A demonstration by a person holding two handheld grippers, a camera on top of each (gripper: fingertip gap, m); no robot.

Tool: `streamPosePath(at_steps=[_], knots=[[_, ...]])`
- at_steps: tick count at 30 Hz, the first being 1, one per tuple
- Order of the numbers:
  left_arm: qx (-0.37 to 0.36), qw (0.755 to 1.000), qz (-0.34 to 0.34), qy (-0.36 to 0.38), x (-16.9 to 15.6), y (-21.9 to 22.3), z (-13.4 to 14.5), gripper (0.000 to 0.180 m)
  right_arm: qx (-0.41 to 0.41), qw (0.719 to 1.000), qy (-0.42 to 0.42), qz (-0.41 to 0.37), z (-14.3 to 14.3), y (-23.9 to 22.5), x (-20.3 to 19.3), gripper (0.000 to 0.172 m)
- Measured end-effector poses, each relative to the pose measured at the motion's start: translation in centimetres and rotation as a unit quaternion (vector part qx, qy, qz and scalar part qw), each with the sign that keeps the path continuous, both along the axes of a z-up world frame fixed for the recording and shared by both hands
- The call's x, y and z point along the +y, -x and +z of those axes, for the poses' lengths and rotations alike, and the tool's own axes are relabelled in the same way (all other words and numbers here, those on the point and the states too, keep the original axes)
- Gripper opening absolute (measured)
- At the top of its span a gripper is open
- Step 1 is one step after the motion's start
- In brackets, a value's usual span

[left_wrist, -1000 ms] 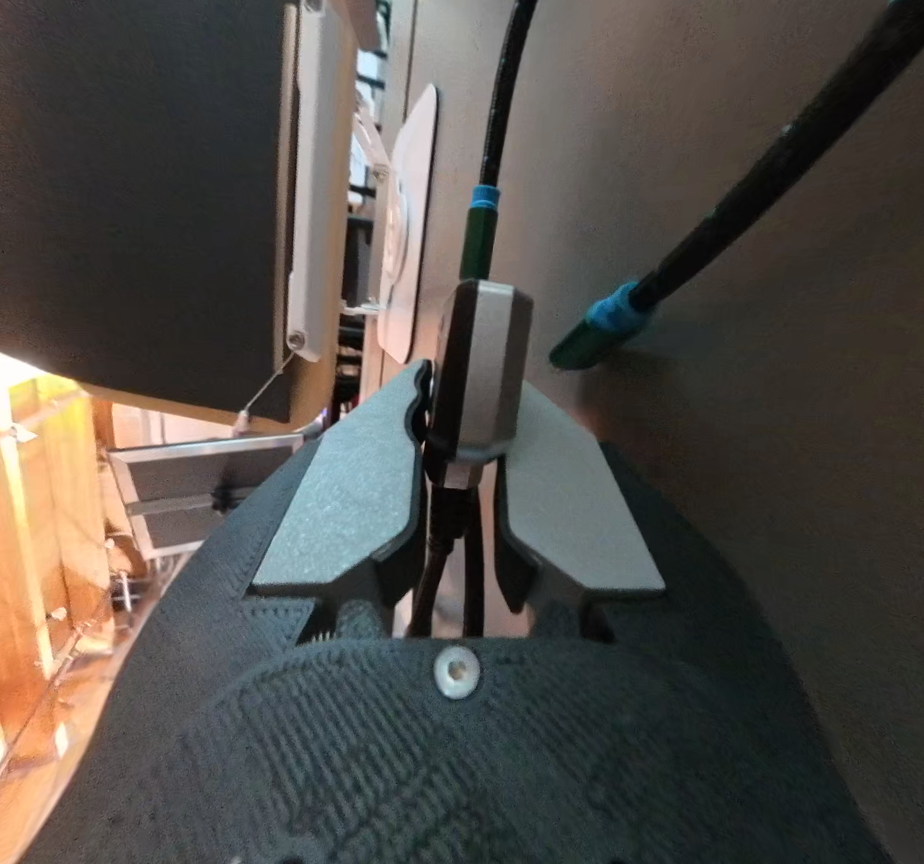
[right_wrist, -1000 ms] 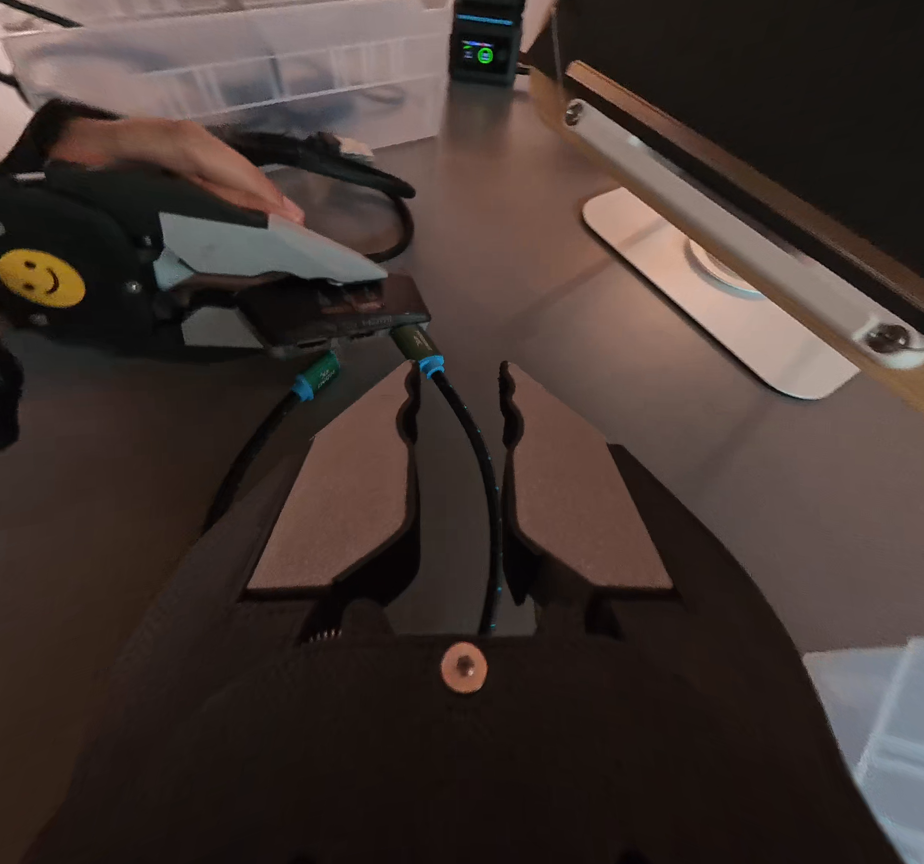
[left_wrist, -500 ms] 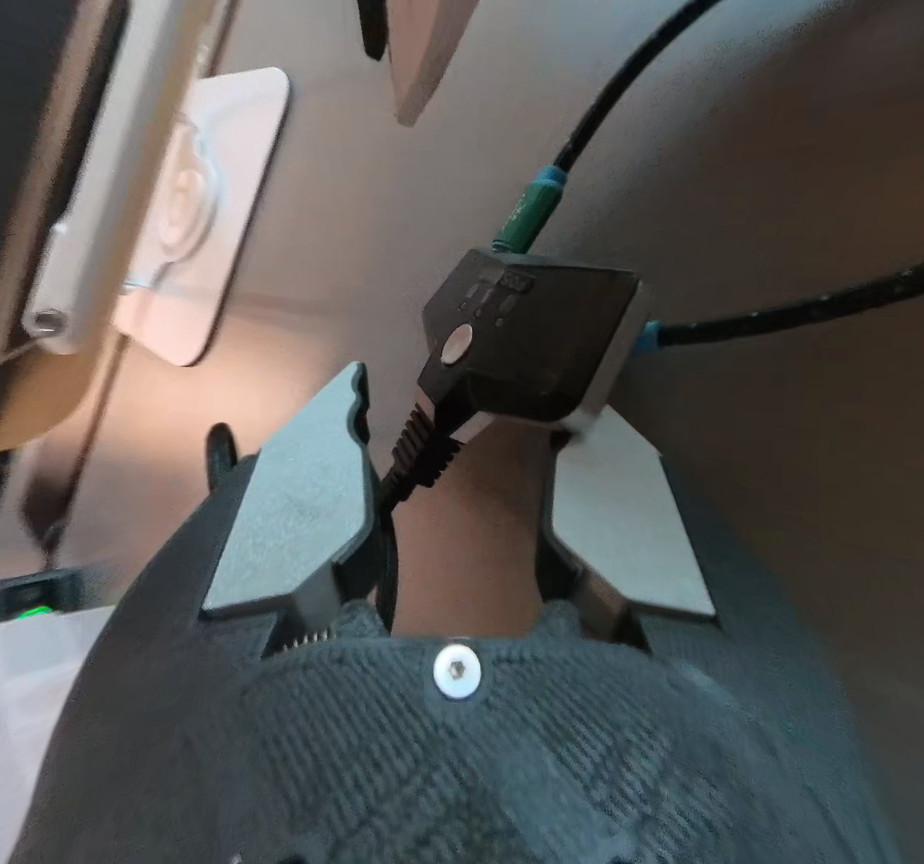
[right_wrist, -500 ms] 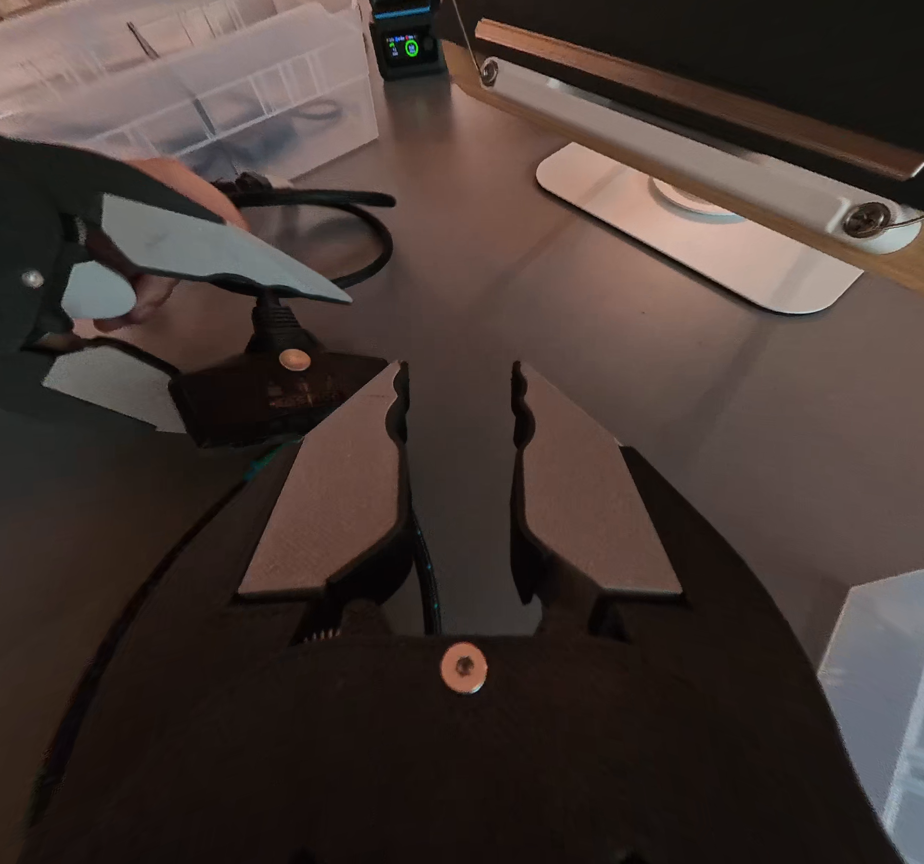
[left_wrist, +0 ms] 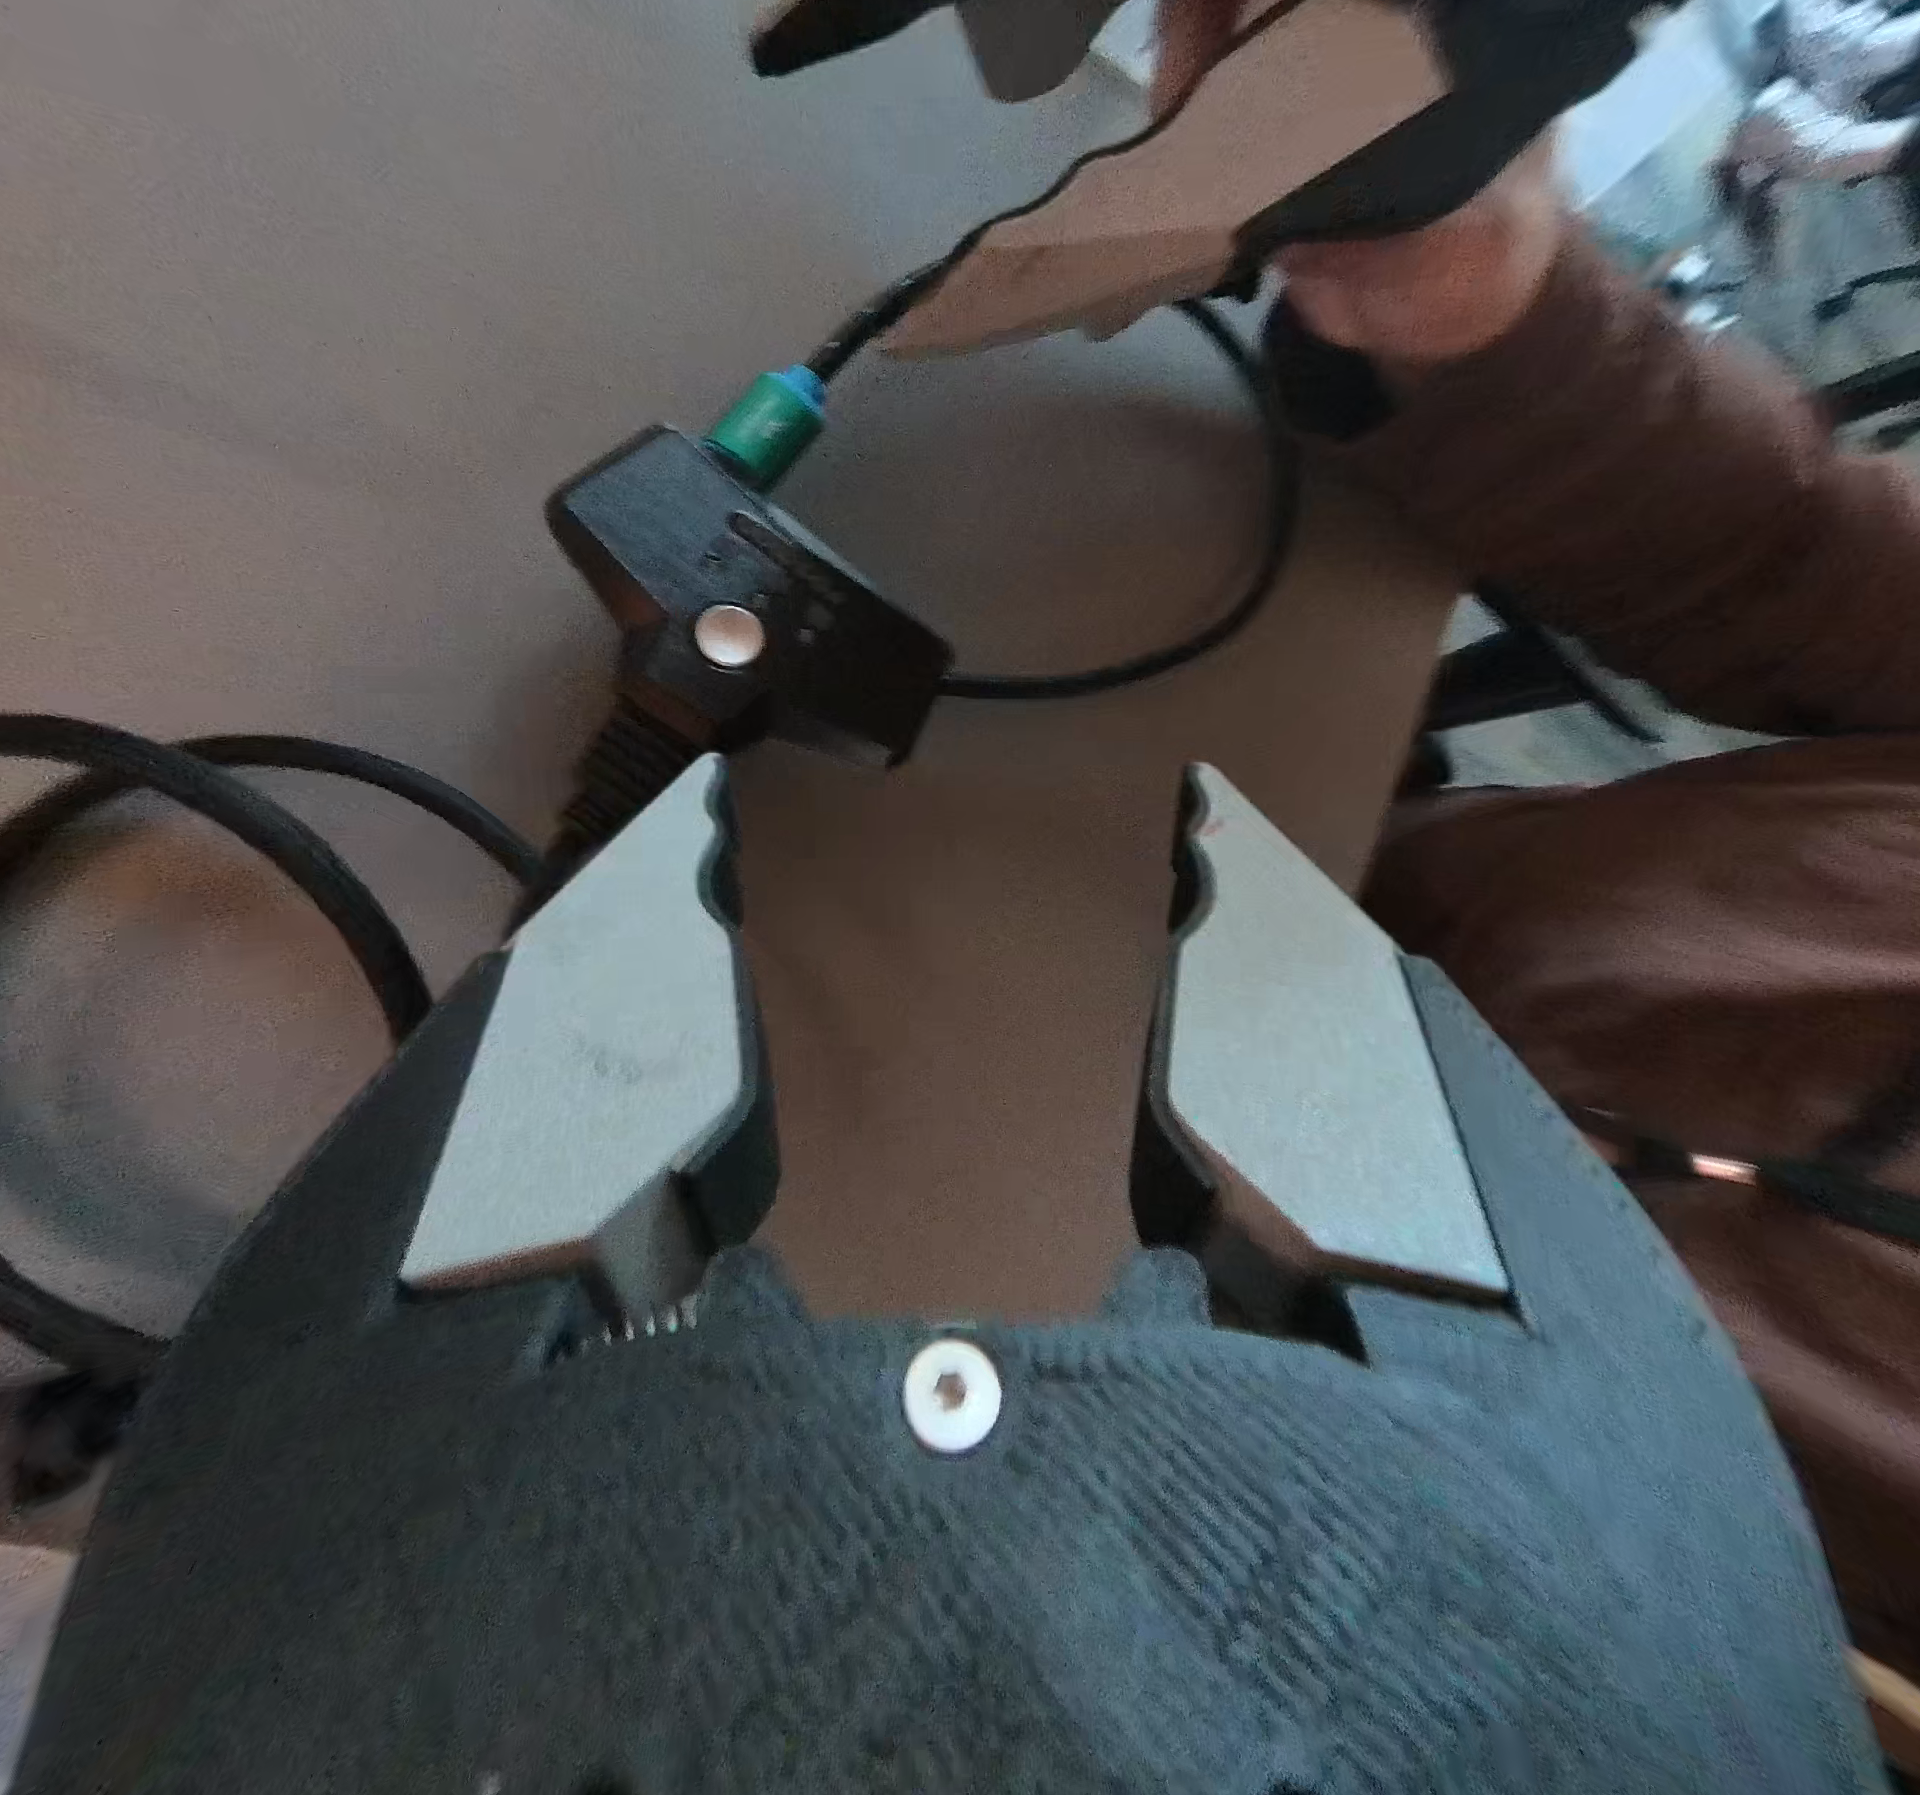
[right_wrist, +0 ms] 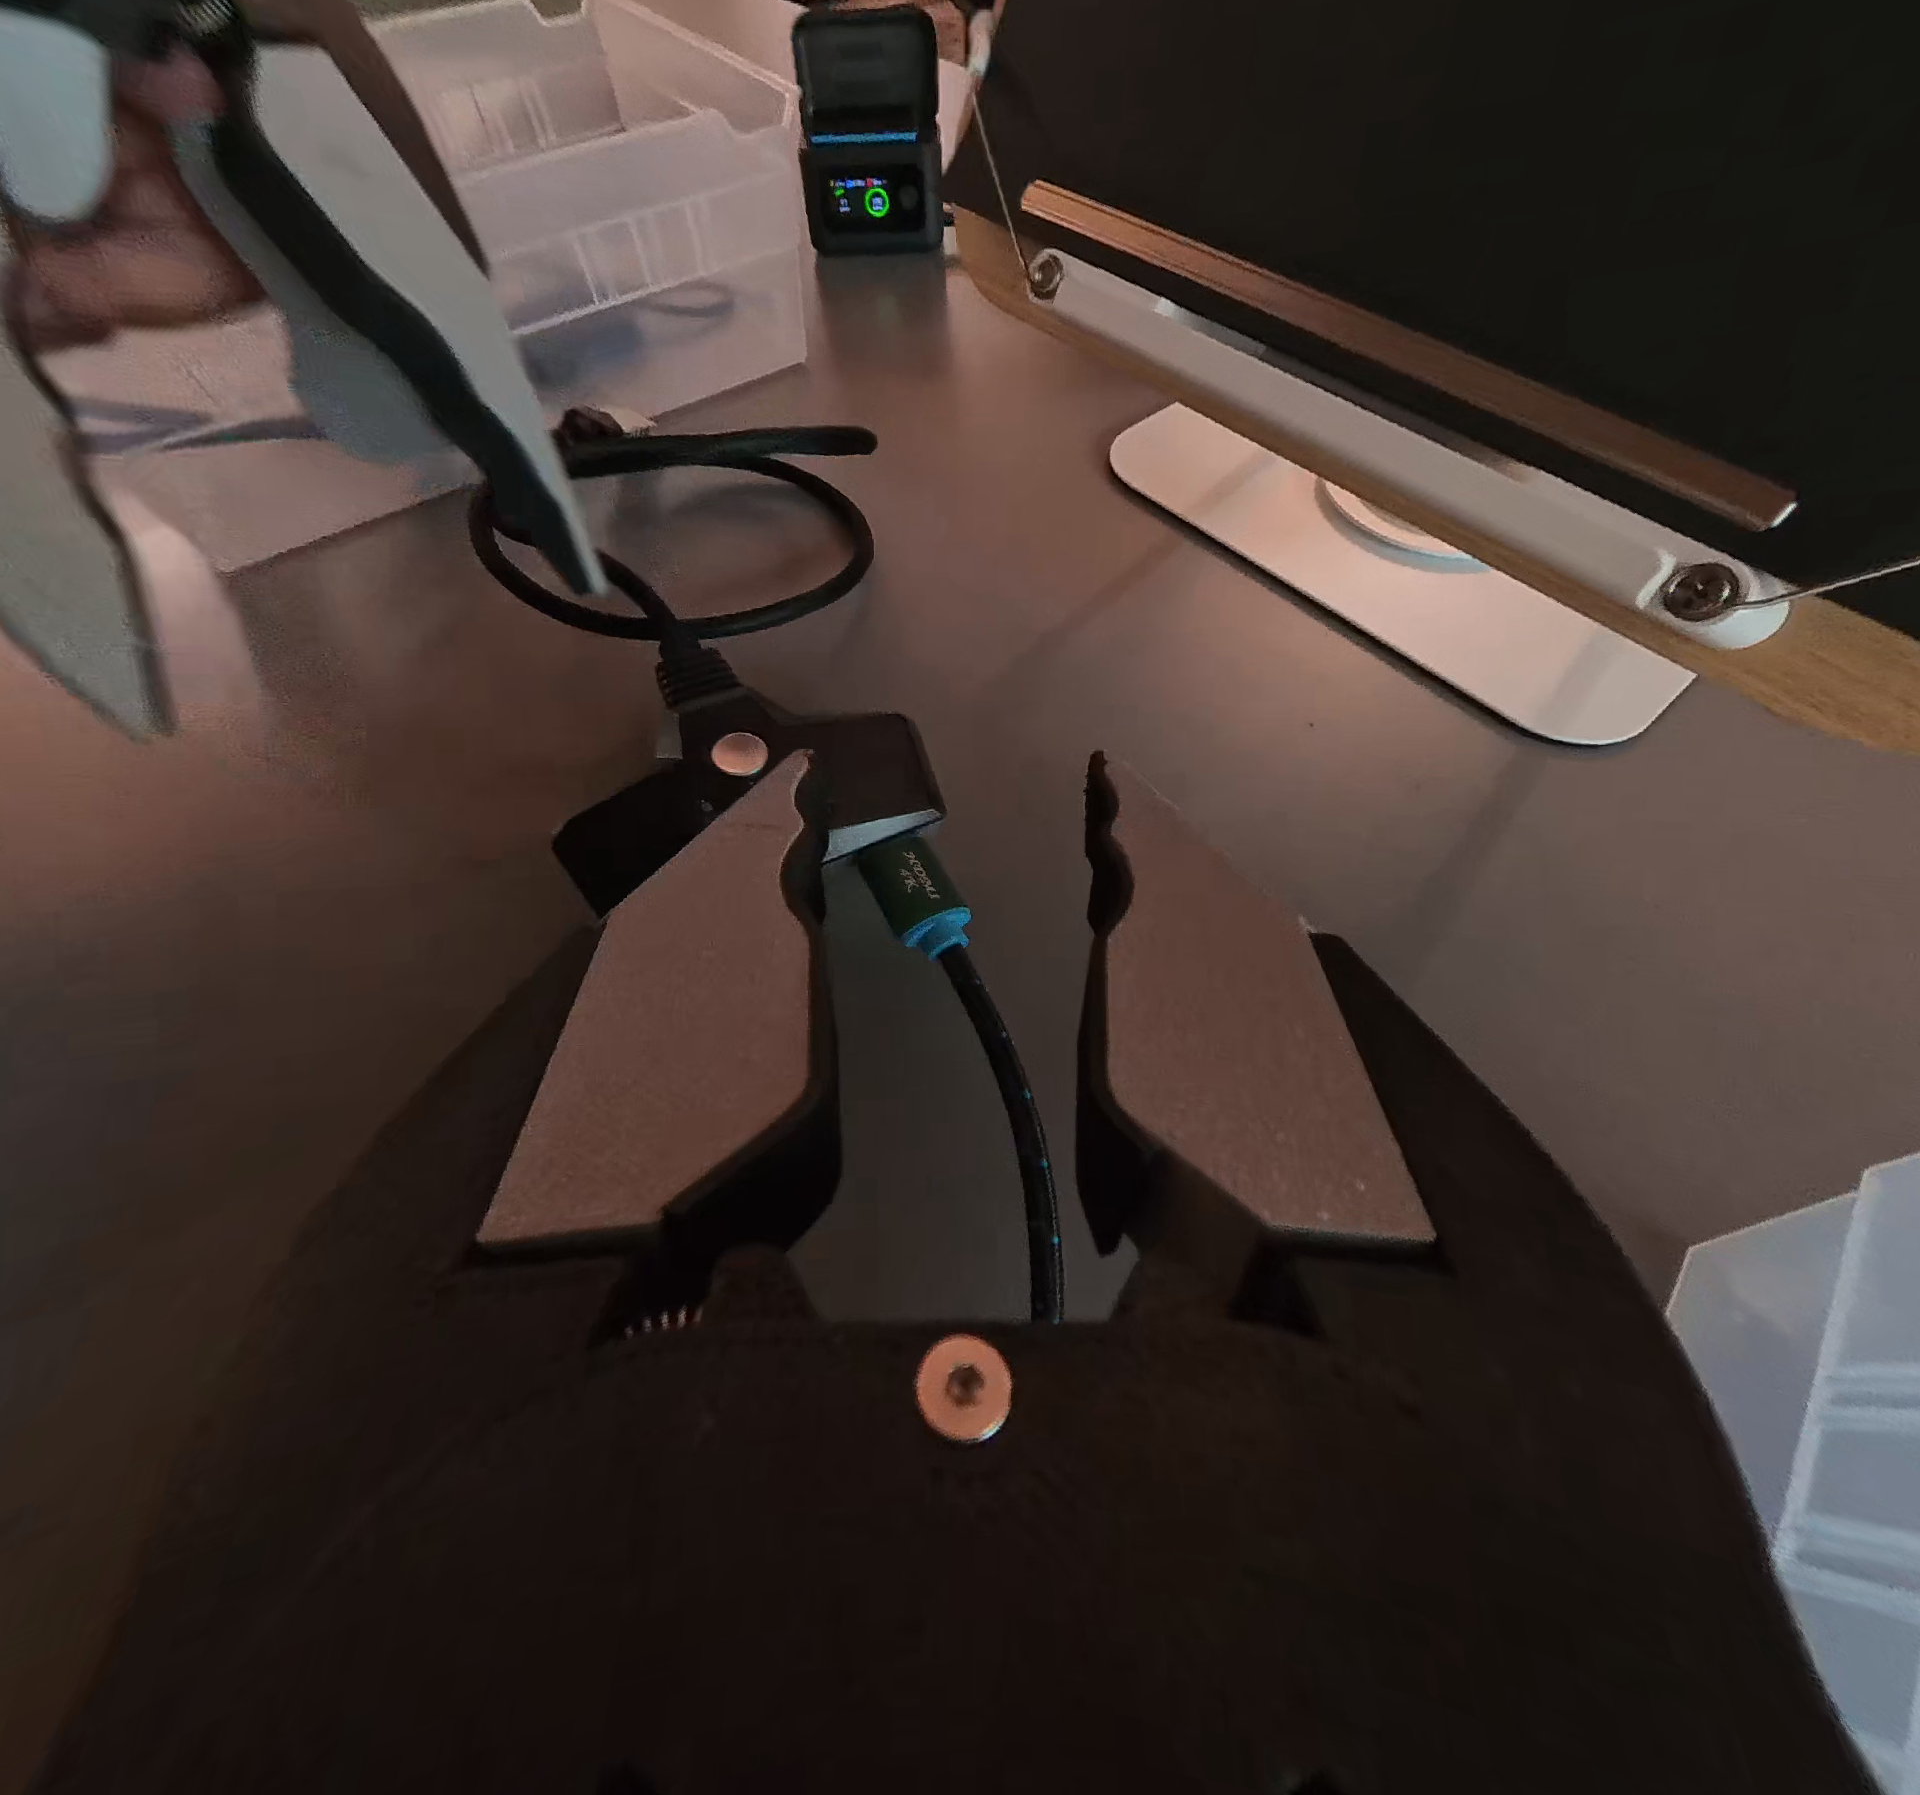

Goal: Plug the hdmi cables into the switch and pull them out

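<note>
A: Where's the switch?

B: Flat on the table, a green-ended HDMI cable plugged into its near side. Its own black lead loops off the far side.

A: Right gripper?

B: Jaws released, straddling that plug without touching it.

A: Left gripper?

B: Just short of the switch, jaws wide, nothing between them.

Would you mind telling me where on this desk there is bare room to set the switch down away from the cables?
The freest patch is the bare desk between the switch and the monitor's white base. It is crowded to the left, where the looped black cable, the clear bins and the left gripper sit.
</note>
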State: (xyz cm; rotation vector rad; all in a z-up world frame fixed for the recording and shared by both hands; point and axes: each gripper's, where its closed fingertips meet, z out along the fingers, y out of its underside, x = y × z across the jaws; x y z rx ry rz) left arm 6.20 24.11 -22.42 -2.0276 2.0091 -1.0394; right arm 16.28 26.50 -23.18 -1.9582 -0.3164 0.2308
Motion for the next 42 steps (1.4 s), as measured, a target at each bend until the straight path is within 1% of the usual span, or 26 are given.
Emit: streamPosePath(at_steps=[2, 4, 7, 9, 11, 12, 13, 15, 17, 19, 22, 23, 25, 26, 27, 28, 29, 30, 31, 33, 35, 36, 38, 40, 41, 42], knots=[[-0.024, 1.0, 0.007, 0.004, -0.5, 1.4, 2.5, 0.083, 0.0, 1.0, -0.003, 0.002, 0.1, 0.2, 0.0, 0.046], [-0.06, 0.997, 0.021, -0.048, 0.3, 3.6, 5.1, 0.079, 0.002, 1.0, -0.002, 0.006, 0.1, 0.4, 0.0, 0.046], [-0.067, 0.984, 0.095, -0.133, 4.4, 9.1, 8.3, 0.077, -0.001, 1.0, 0.001, 0.01, -0.1, 0.7, 0.0, 0.046], [-0.027, 0.969, 0.168, -0.179, 8.6, 14.4, 8.6, 0.077, -0.005, 1.0, 0.0, 0.014, -0.1, 1.0, 0.0, 0.045], [0.053, 0.945, 0.244, -0.213, 13.0, 20.6, 6.9, 0.073, -0.006, 1.0, -0.001, 0.017, -0.1, 1.4, 0.1, 0.045], [0.096, 0.931, 0.277, -0.218, 14.7, 23.6, 5.5, 0.072, -0.005, 1.0, 0.001, 0.021, -0.2, 1.7, 0.1, 0.045], [0.133, 0.922, 0.3, -0.206, 15.6, 26.1, 4.0, 0.073, -0.005, 1.0, 0.005, 0.024, -0.4, 1.9, 0.2, 0.045], [0.187, 0.912, 0.325, -0.166, 15.5, 29.8, 1.1, 0.07, -0.012, 1.0, 0.009, 0.026, -0.7, 2.1, 0.2, 0.045], [0.209, 0.906, 0.332, -0.16, 15.0, 32.3, -0.3, 0.069, -0.022, 0.999, 0.009, 0.024, -1.0, 2.2, 0.2, 0.044], [0.193, 0.903, 0.342, -0.172, 14.6, 33.5, 0.0, 0.069, -0.024, 0.999, 0.013, 0.024, -1.2, 2.3, 0.3, 0.045], [0.18, 0.894, 0.369, -0.179, 14.4, 35.1, 0.6, 0.06, -0.024, 0.999, 0.014, 0.031, -1.3, 2.8, 0.5, 0.045], [0.183, 0.894, 0.376, -0.163, 14.1, 35.4, 0.2, 0.06, -0.026, 0.999, 0.015, 0.033, -1.3, 3.0, 0.5, 0.045], [0.194, 0.902, 0.375, -0.088, 12.7, 35.3, -1.3, 0.06, -0.038, 0.999, 0.014, 0.033, -1.4, 3.2, 0.5, 0.045], [0.204, 0.903, 0.374, -0.062, 12.3, 35.4, -2.2, 0.058, -0.047, 0.998, 0.014, 0.031, -1.4, 3.2, 0.5, 0.044], [0.216, 0.901, 0.373, -0.053, 12.2, 35.7, -2.8, 0.055, -0.056, 0.998, 0.012, 0.029, -1.4, 3.1, 0.5, 0.044], [0.224, 0.899, 0.373, -0.054, 12.2, 36.1, -3.3, 0.051, -0.064, 0.998, 0.009, 0.027, -1.4, 3.1, 0.4, 0.044], [0.229, 0.898, 0.371, -0.061, 12.4, 36.4, -3.5, 0.039, -0.068, 0.997, 0.005, 0.027, -1.2, 3.0, 0.4, 0.043], [0.228, 0.899, 0.368, -0.068, 12.6, 36.5, -3.3, 0.023, -0.069, 0.997, 0.002, 0.027, -1.1, 3.0, 0.3, 0.043], [0.225, 0.9, 0.366, -0.076, 12.7, 36.5, -2.8, 0.022, -0.066, 0.997, 0.0, 0.029, -1.0, 3.1, 0.3, 0.043], [0.212, 0.897, 0.371, -0.117, 13.7, 36.3, -0.8, 0.015, -0.061, 0.998, 0.0, 0.033, -1.0, 3.2, 0.3, 0.043], [0.194, 0.889, 0.378, -0.173, 14.9, 35.9, 2.3, 0.008, -0.063, 0.997, 0.003, 0.034, -1.2, 3.3, 0.3, 0.044], [0.189, 0.879, 0.381, -0.213, 15.8, 35.8, 4.0, 0.005, -0.066, 0.997, 0.004, 0.034, -1.2, 3.3, 0.3, 0.043], [0.159, 0.854, 0.39, -0.307, 17.7, 35.1, 8.6, 0.003, -0.071, 0.997, 0.002, 0.032, -1.2, 3.2, 0.3, 0.043], [0.106, 0.815, 0.401, -0.404, 19.3, 33.7, 14.1, 0.003, -0.072, 0.997, -0.002, 0.026, -1.0, 3.0, 0.3, 0.043], [0.083, 0.794, 0.401, -0.449, 19.6, 32.9, 16.8, 0.004, -0.07, 0.997, -0.003, 0.024, -1.0, 2.9, 0.3, 0.043], [0.056, 0.779, 0.394, -0.485, 19.5, 31.7, 19.4, 0.004, -0.066, 0.997, -0.005, 0.025, -0.8, 2.8, 0.3, 0.044]])
